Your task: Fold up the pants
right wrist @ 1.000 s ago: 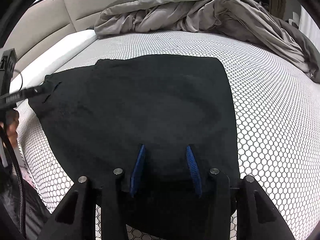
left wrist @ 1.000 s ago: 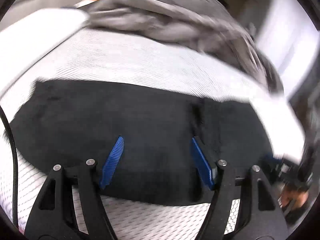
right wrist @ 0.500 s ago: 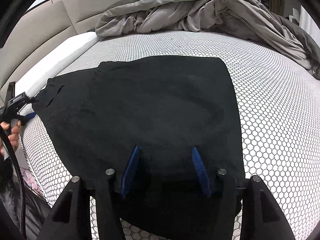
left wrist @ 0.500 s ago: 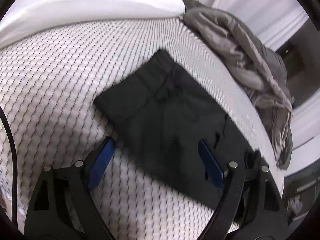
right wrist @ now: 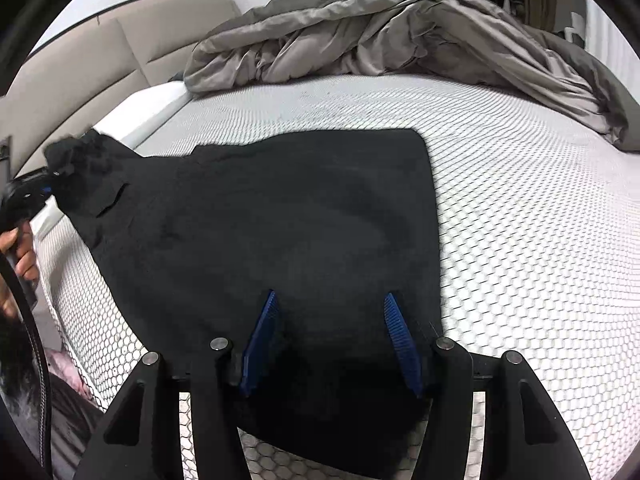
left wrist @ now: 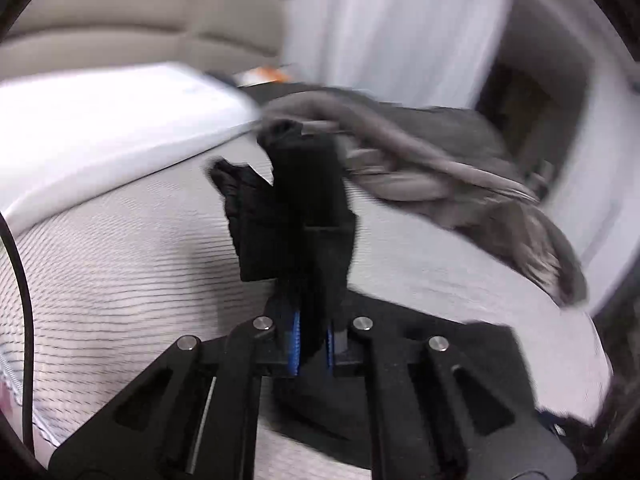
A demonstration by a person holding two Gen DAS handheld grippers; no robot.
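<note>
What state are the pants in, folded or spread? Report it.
Mostly spread: the black pants lie flat on the mattress, one end lifted, pinched in the left tongs.

No readable text, labels, brands or numbers in either wrist view. Left view motion-blurred, nothing legible. Right view sharp, but no print found on any fabric or surface.
</note>
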